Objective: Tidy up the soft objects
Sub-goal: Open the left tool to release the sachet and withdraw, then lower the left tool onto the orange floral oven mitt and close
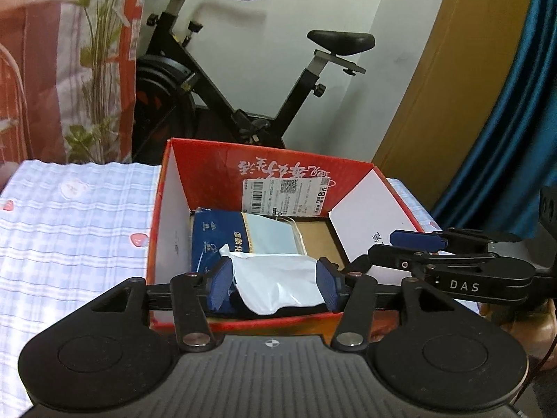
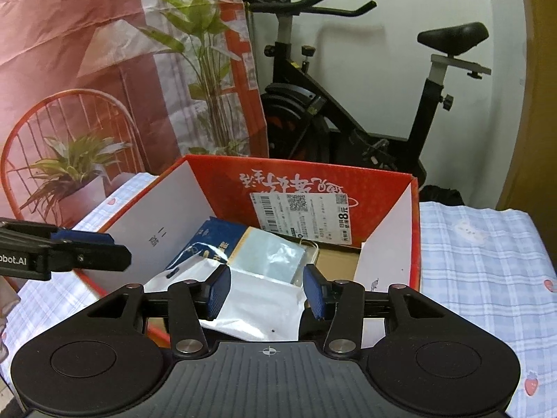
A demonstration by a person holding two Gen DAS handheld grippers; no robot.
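Both tongs are hanging over the near rim of the red box (image 1: 264,163), which is sitting on a checked cloth (image 1: 69,230) covering the desk. The white pouch (image 1: 278,278), with something dark under it, is lying in the box's near end, on top of the blue tissue pack (image 1: 212,237) and just in front of a pale blue packet (image 1: 275,237); bare cardboard floor is showing to the right of them. Left tongs (image 1: 275,287) are standing released, pads on either side of the pouch's upper part, and I cannot tell for sure whether the pads are brushing it, but they are not squeezing. Right tongs (image 2: 266,292) are also released, pads apart over the pouch (image 2: 257,306) with gaps at both sides, nothing gripped. In the left view the right tongs (image 1: 417,240) are reaching in from the right, over the box's white flap; in the right view the left tongs (image 2: 83,240) are poking in at the left edge. The pouch's long axis is running roughly left to right, across both tongs' pointing line, directly ahead and below. Left hand looks nearer its middle; right is sitting toward its right end. Judging by this, the pouch is already placed, and the next move is pulling both back clear.
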